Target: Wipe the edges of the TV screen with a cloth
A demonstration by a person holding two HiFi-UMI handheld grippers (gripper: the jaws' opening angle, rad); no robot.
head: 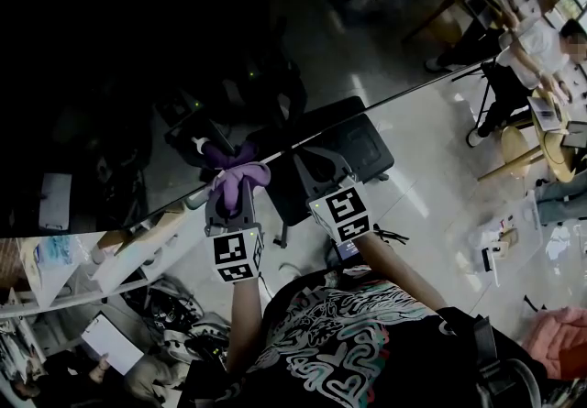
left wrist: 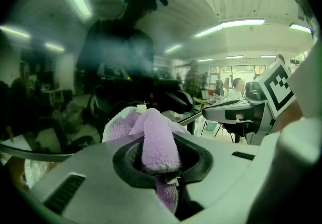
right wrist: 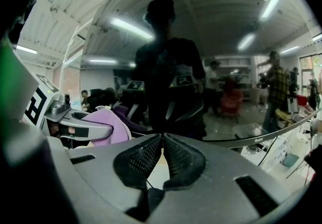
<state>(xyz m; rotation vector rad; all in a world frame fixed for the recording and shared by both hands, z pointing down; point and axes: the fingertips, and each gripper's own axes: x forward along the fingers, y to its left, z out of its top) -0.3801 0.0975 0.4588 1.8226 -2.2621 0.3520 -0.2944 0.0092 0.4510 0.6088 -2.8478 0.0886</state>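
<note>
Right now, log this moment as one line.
left gripper shut on purple cloth | right gripper shut, empty | cloth at TV screen edge

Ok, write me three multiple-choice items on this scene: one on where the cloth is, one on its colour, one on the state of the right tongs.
1. Where is the cloth?
A) on the floor
B) in the left tongs
C) draped over a chair

2. What colour is the cloth?
A) purple
B) yellow
C) white

3. How do the right tongs stand?
A) wide open
B) shut on the cloth
C) shut, holding nothing

Answers:
1 B, the cloth is pinched between the left jaws.
2 A, it shows purple in every view.
3 C, the jaw tips meet with nothing between them.
</note>
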